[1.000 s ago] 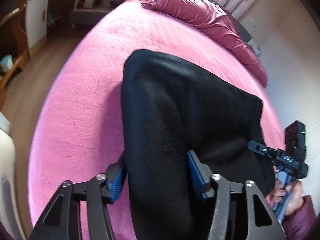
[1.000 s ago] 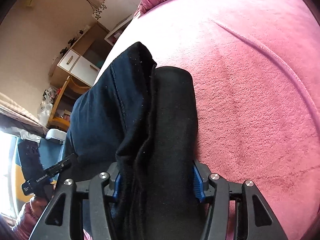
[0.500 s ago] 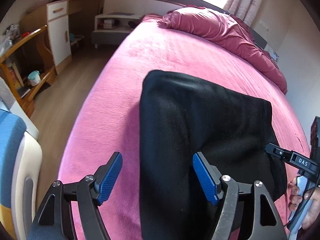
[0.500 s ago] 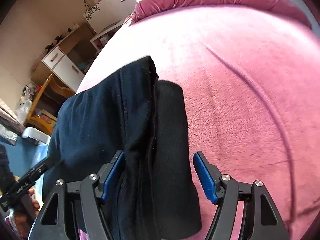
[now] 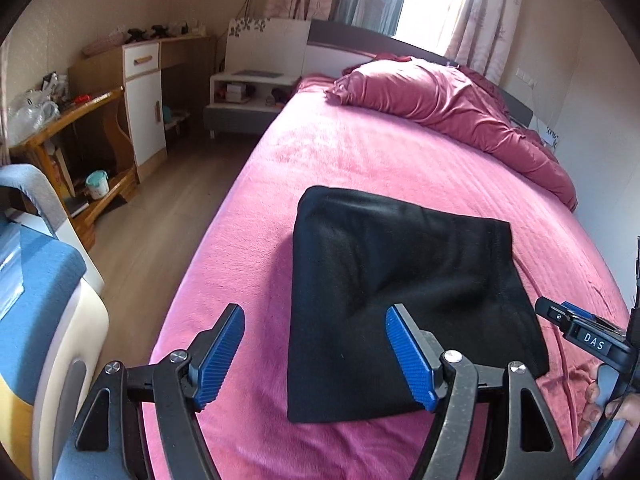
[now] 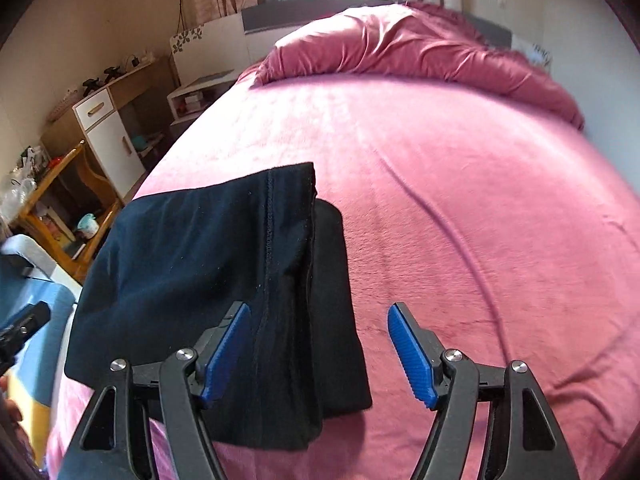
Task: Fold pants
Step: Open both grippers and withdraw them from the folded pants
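Here, folded black pants, soft rectangle.

Pants near edge — hidden by hand-held gripper

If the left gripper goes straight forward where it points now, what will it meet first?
Probably the folded black pants on the pink bed; the left gripper is open and empty, though depth is unclear.
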`<state>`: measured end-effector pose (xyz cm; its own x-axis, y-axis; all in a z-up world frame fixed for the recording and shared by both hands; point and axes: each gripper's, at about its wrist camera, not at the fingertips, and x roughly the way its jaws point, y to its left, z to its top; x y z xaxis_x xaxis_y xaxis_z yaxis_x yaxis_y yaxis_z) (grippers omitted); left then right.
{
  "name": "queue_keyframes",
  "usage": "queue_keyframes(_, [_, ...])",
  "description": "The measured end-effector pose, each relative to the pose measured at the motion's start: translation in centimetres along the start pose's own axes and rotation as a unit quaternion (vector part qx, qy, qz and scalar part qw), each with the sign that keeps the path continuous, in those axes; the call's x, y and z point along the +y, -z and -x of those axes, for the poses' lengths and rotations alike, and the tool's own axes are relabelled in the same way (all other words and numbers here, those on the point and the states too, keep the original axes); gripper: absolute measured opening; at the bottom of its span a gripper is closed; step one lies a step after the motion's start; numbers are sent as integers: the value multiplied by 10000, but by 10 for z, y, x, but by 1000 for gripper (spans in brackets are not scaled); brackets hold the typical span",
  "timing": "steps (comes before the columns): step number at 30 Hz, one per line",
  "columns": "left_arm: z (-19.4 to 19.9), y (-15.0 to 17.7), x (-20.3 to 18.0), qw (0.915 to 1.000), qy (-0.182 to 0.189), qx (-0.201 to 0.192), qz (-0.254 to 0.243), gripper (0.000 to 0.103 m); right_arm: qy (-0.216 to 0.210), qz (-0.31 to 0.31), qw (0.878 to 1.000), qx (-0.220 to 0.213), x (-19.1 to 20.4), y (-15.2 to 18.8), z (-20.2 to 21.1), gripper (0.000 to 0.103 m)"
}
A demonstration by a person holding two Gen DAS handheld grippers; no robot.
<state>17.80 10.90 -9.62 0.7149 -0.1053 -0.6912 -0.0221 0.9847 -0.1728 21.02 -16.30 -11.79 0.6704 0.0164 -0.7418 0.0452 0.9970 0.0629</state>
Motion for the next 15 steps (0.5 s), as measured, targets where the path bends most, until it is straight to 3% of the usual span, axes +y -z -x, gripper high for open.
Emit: queue_keyframes(15, [71, 36, -16, 9989, -19, -463, -98, 75, 225, 70, 9985, -485, 35, 54, 72, 79])
